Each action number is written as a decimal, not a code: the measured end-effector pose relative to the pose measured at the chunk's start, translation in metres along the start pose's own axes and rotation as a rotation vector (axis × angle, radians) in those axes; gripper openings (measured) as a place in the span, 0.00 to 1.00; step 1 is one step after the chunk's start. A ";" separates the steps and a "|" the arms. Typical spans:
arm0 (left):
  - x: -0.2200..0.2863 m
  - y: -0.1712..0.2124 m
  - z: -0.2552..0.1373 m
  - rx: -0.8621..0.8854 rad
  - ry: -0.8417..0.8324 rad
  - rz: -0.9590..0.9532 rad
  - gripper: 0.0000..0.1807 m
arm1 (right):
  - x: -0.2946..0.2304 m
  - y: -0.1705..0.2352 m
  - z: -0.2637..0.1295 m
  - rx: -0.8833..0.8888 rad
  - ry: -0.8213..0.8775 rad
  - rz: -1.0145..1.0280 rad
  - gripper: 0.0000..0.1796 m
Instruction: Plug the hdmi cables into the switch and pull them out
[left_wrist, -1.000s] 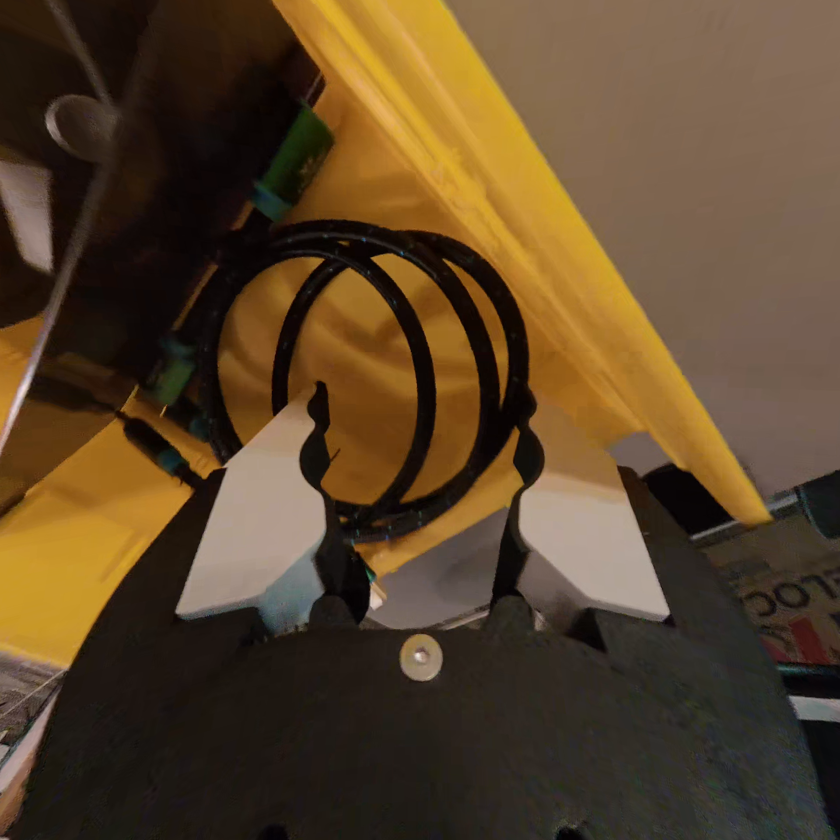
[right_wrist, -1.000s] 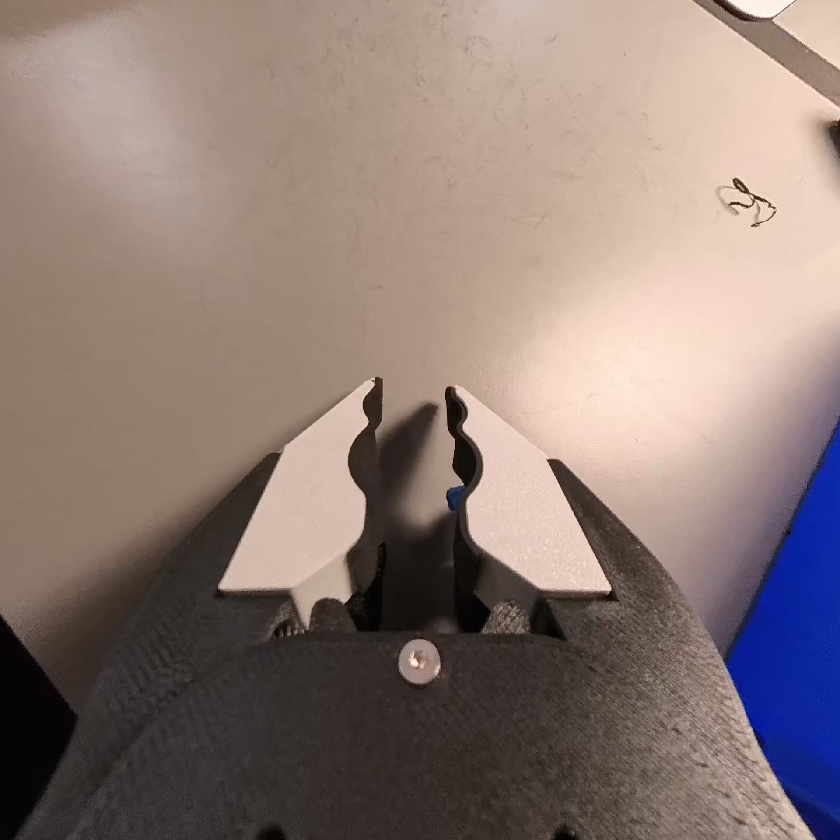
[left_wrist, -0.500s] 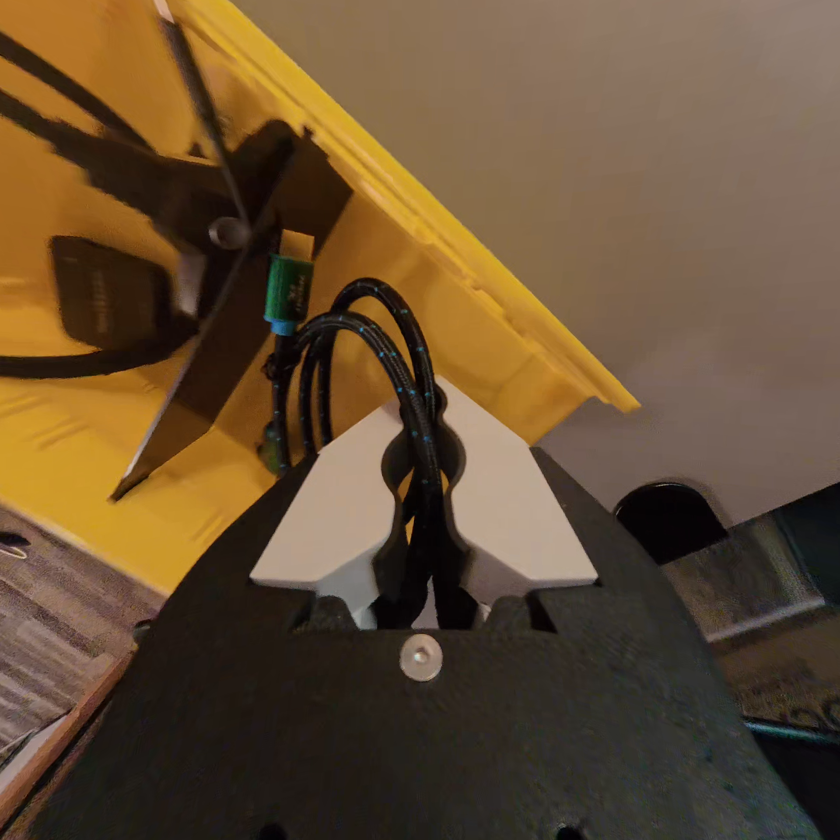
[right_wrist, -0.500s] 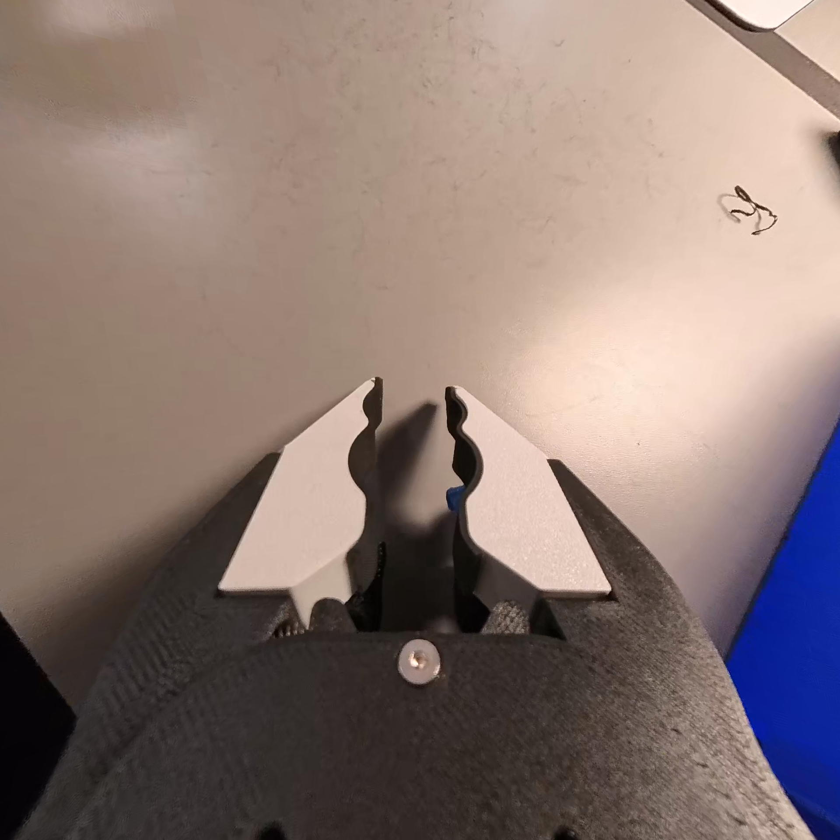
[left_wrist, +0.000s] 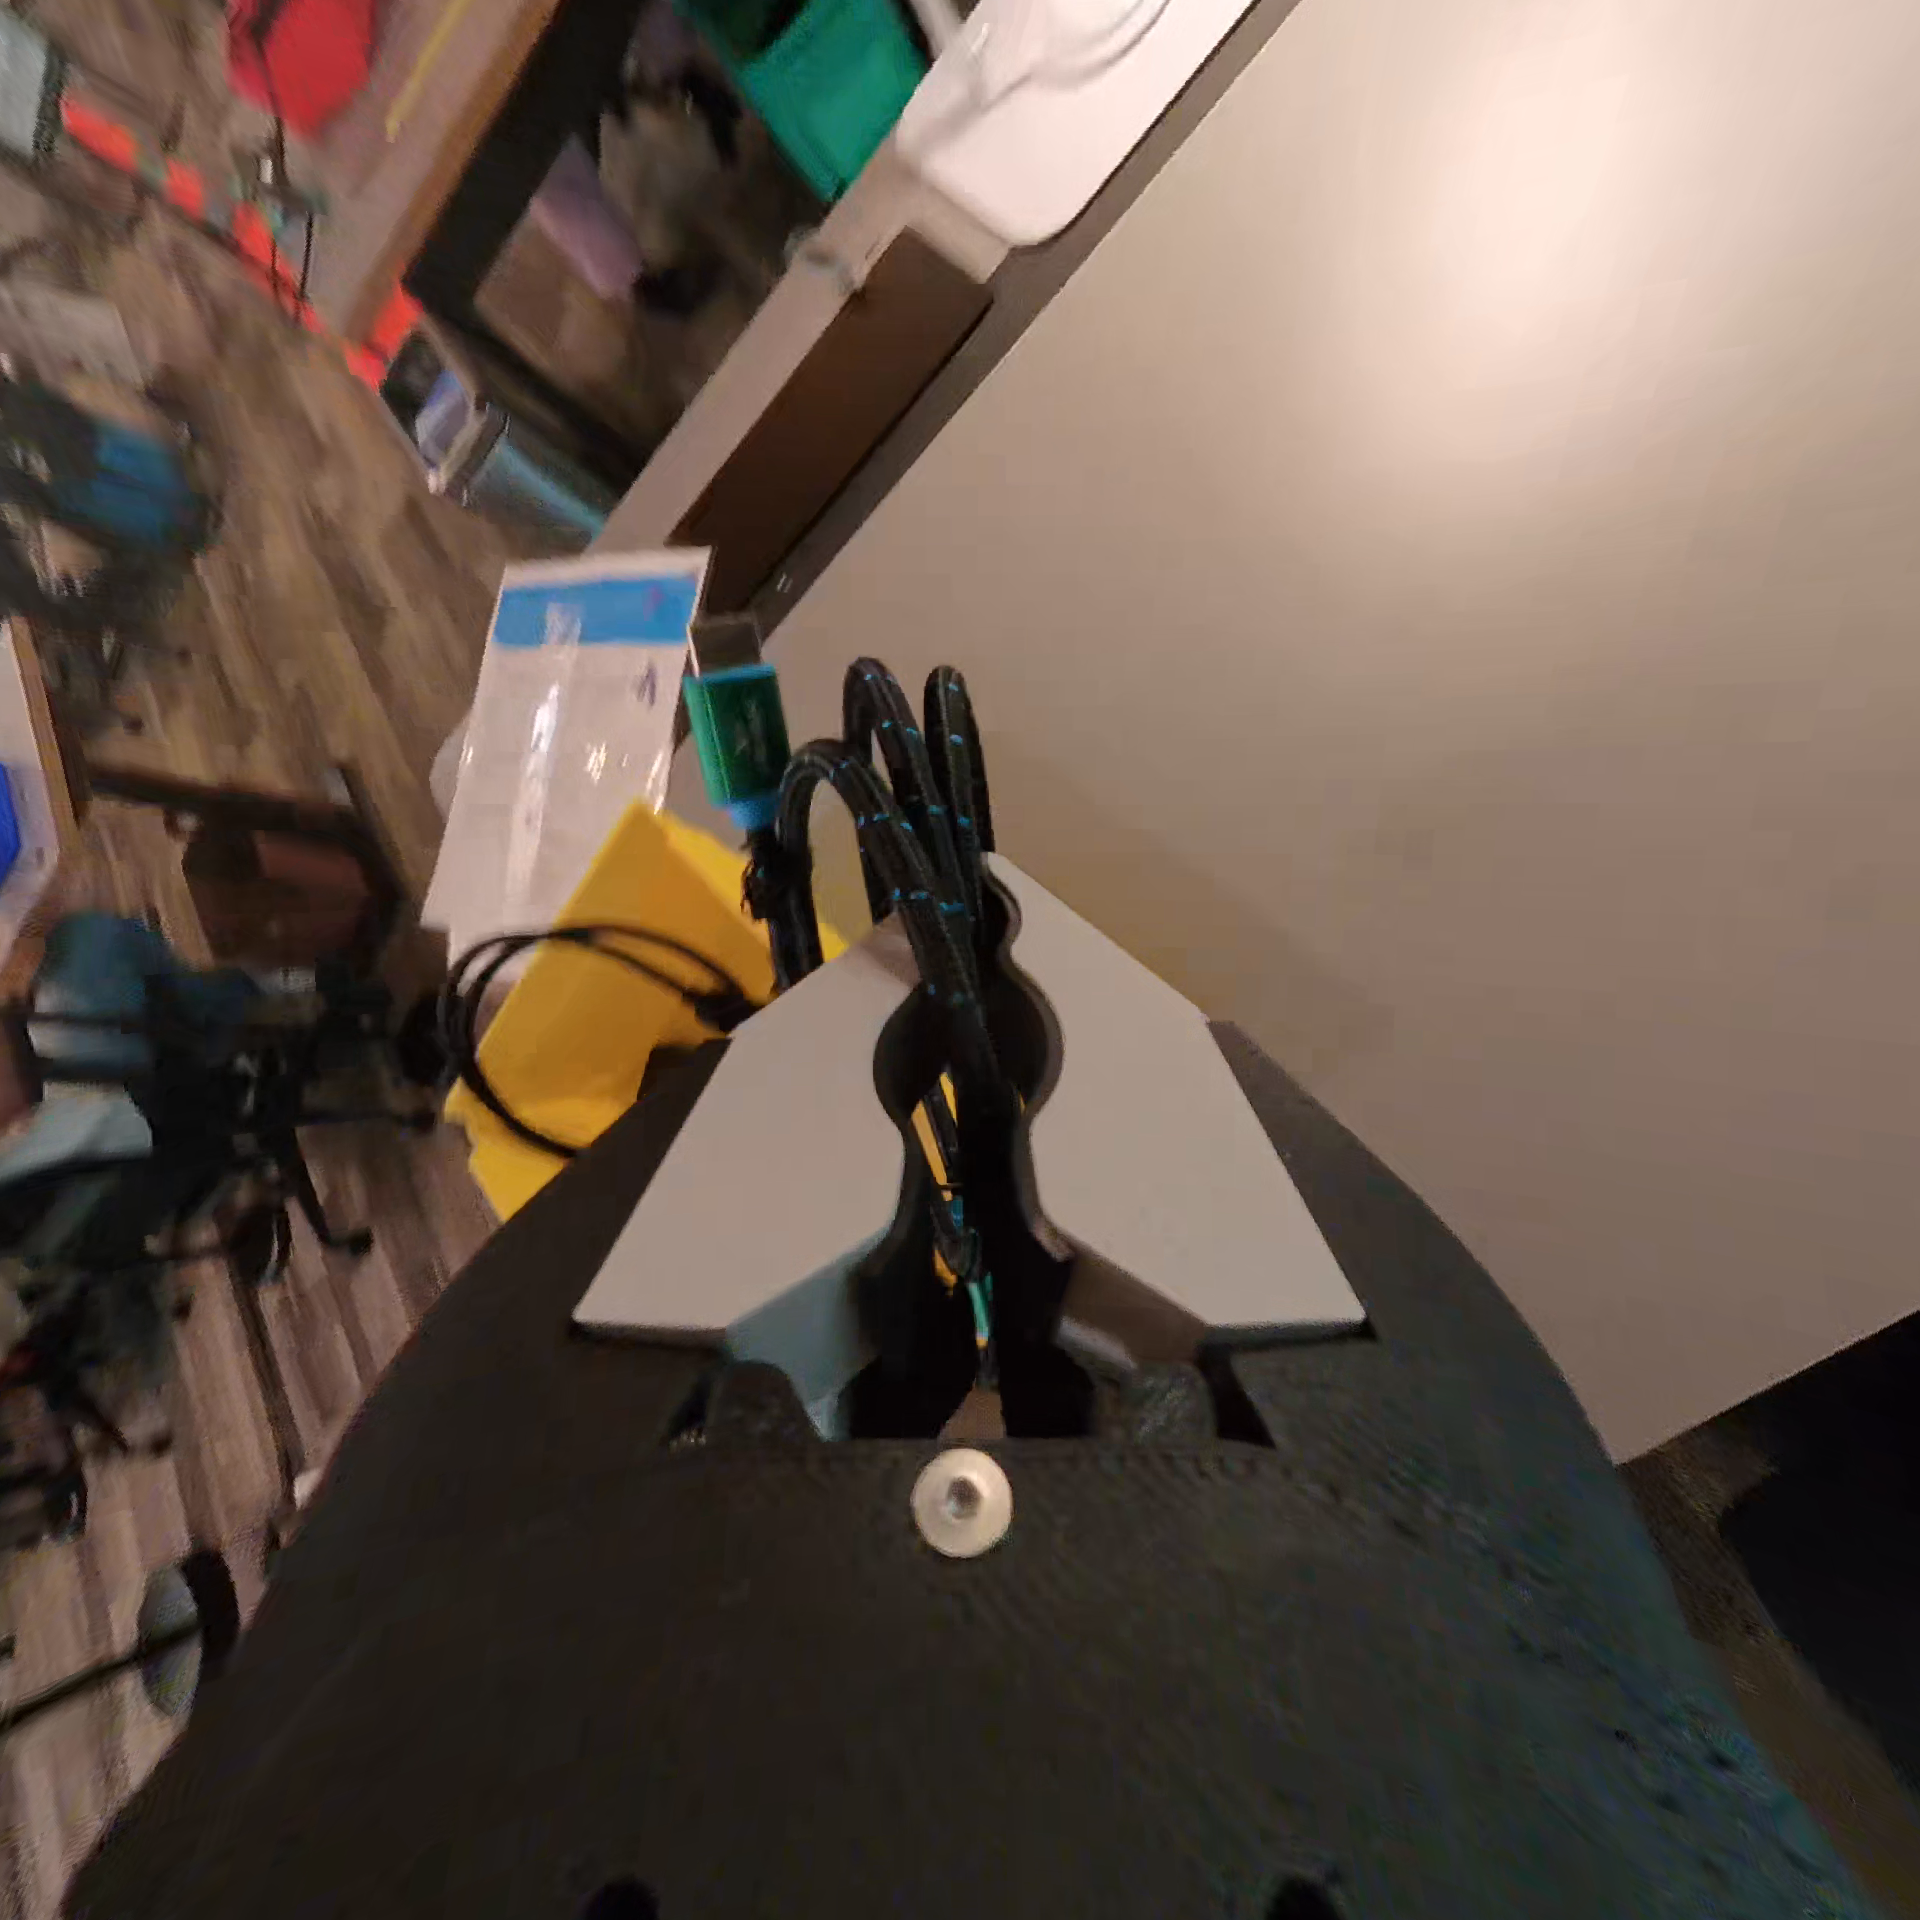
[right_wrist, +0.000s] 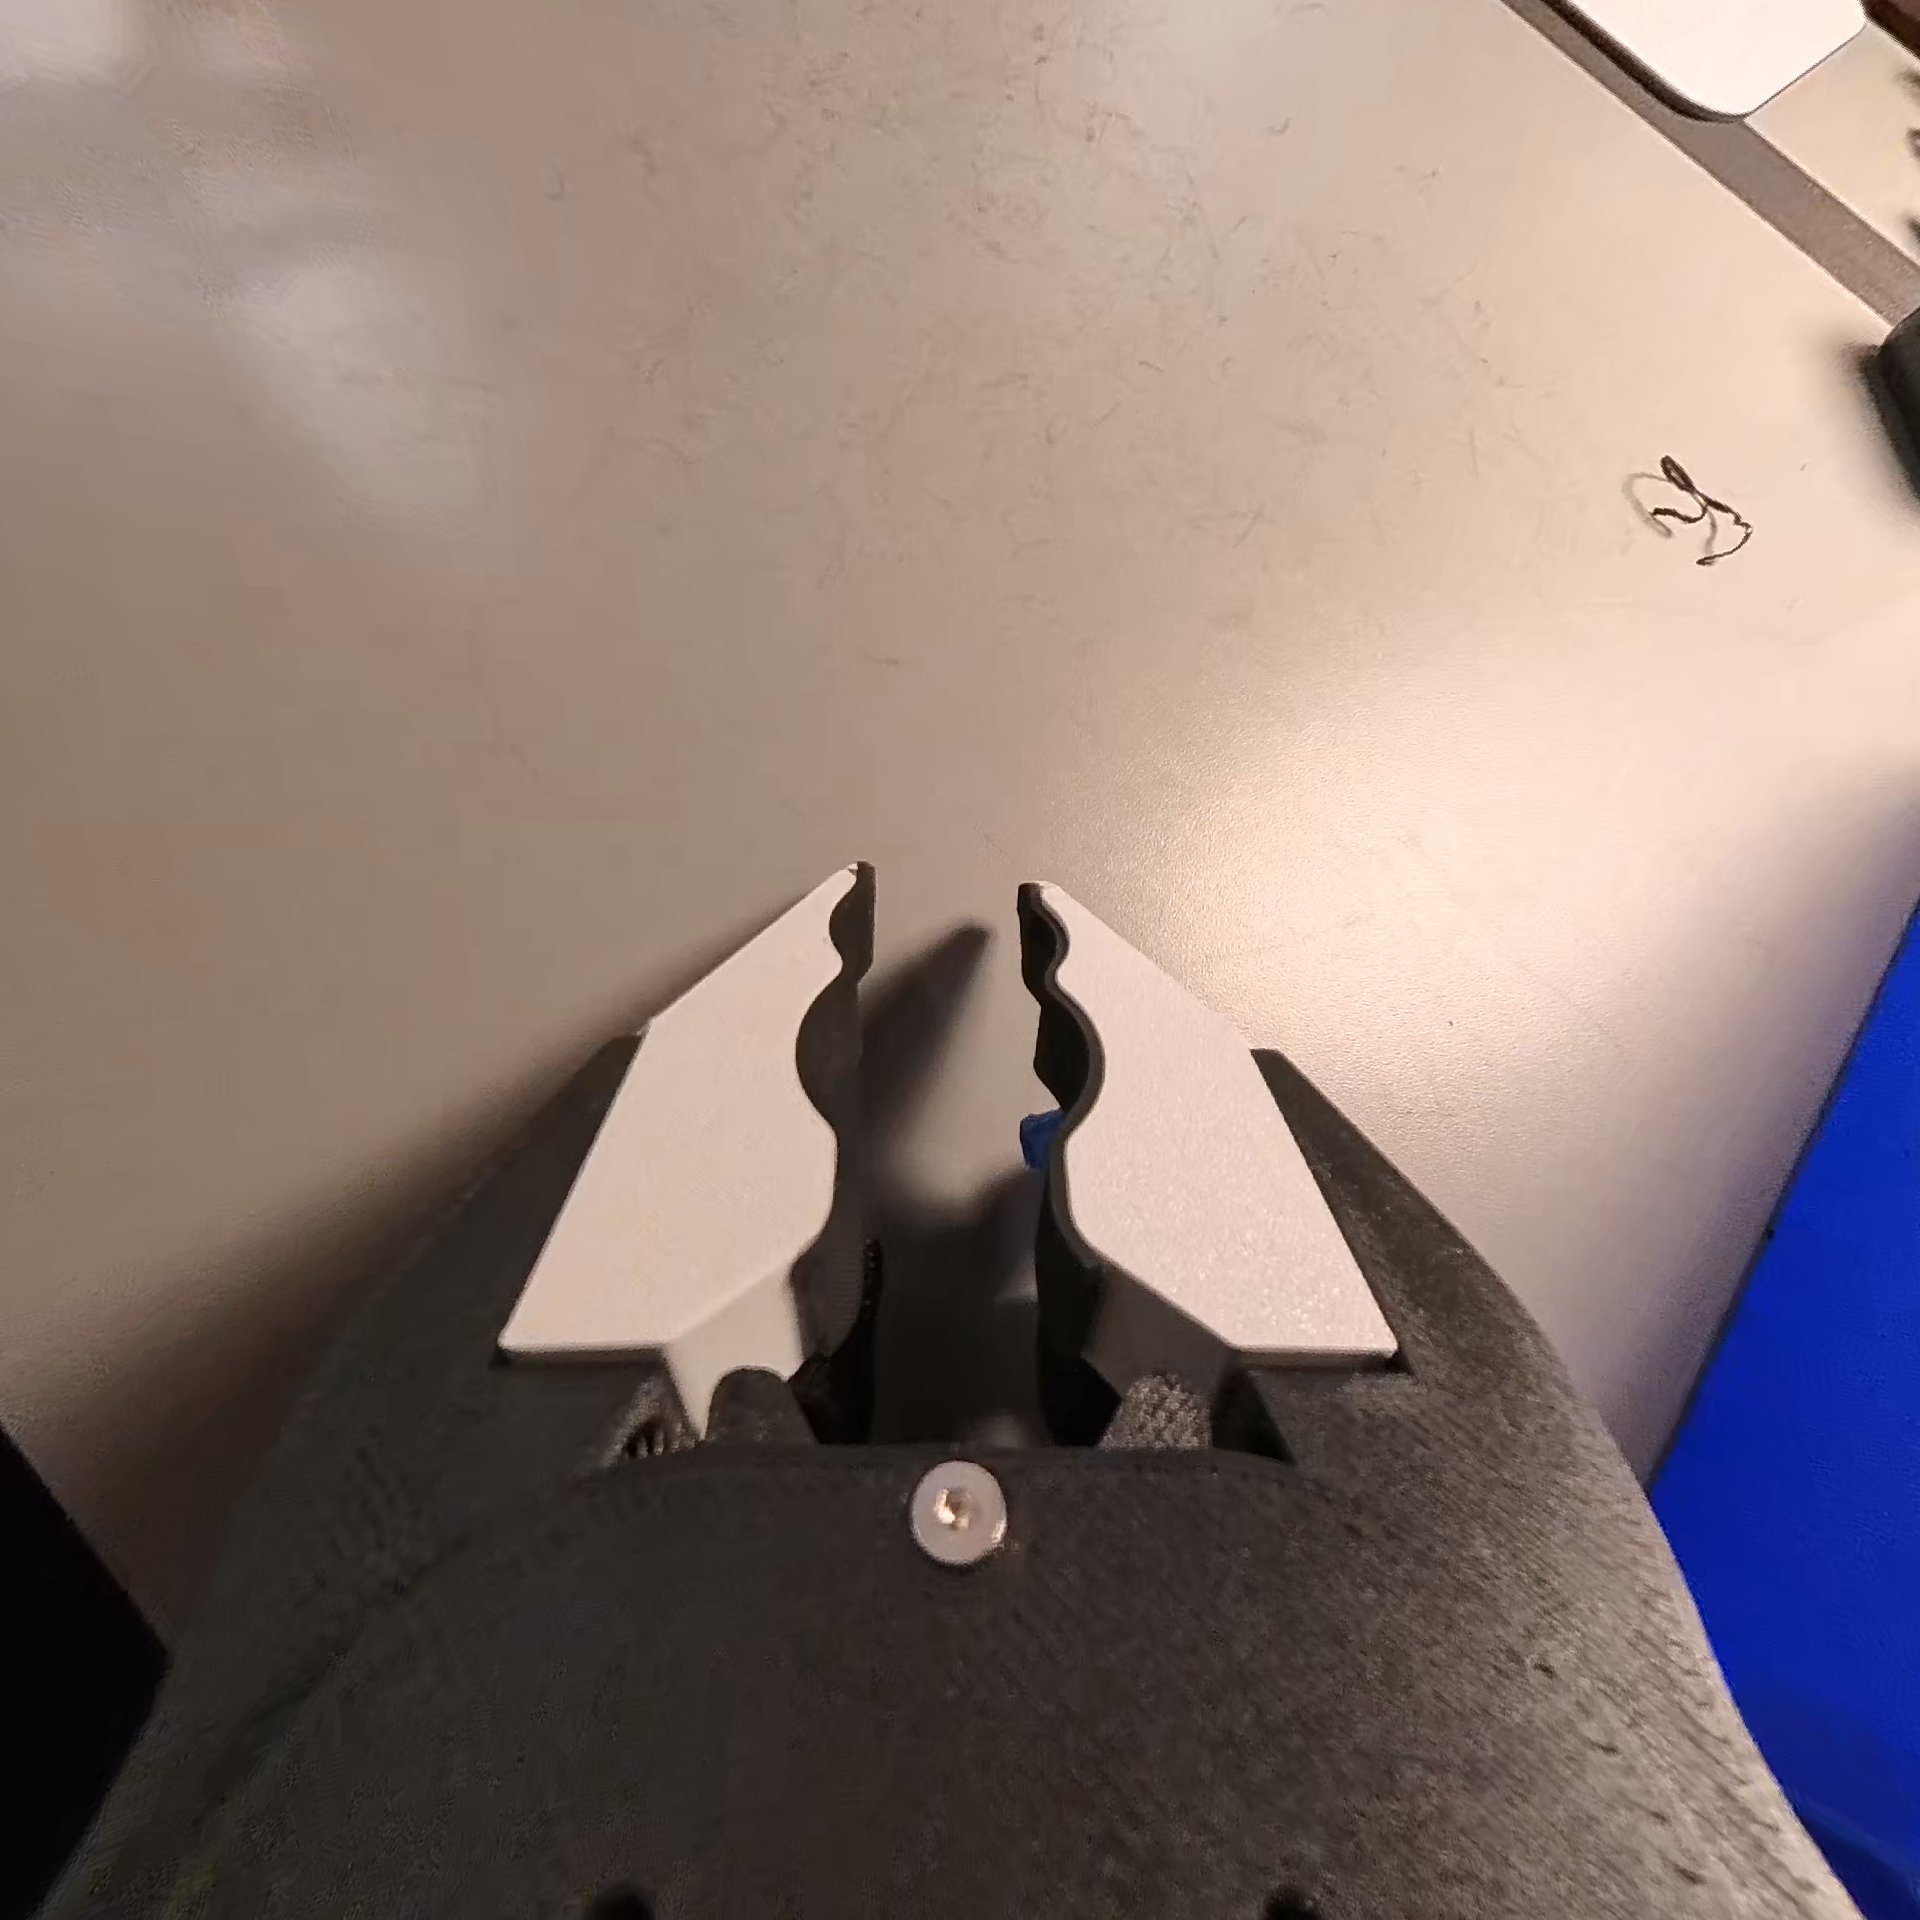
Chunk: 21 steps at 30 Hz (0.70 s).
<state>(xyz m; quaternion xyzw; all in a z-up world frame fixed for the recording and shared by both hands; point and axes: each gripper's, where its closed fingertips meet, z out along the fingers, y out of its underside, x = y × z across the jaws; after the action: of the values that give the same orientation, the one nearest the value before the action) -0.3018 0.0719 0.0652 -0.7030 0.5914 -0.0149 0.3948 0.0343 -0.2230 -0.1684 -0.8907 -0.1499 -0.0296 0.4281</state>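
My left gripper is shut on a coiled black braided HDMI cable with blue flecks. The loops stick up past the fingertips, and the cable's green plug points up at their left. The coil is held in the air over the left edge of the beige table. My right gripper is open by a narrow gap and empty, low over the bare beige table top. No switch shows in either view.
A yellow bin with a thin black cable sits below left, beside a clear bag with a blue label. A white bin stands at the table's far end. A black wire twist and a blue surface lie right. My right fingertips sit around 50 cm from my left ones.
My left gripper closed on the cable coil inside the yellow bin, then lifted it out and swung toward the table. The right gripper has stayed still.
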 end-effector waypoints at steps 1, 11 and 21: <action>0.016 -0.013 0.003 0.023 0.020 0.030 0.00 | 0.000 0.000 0.000 0.002 0.004 -0.002 0.17; 0.190 -0.096 0.055 0.208 0.538 0.102 0.00 | 0.000 0.000 -0.001 0.008 0.009 -0.009 0.17; 0.184 -0.061 0.171 0.071 0.723 -0.362 0.00 | -0.002 -0.001 -0.002 0.013 0.005 -0.024 0.17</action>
<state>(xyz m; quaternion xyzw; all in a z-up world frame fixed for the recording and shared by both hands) -0.1133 0.0079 -0.0997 -0.7311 0.5579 -0.3510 0.1763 0.0326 -0.2241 -0.1671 -0.8860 -0.1598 -0.0360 0.4338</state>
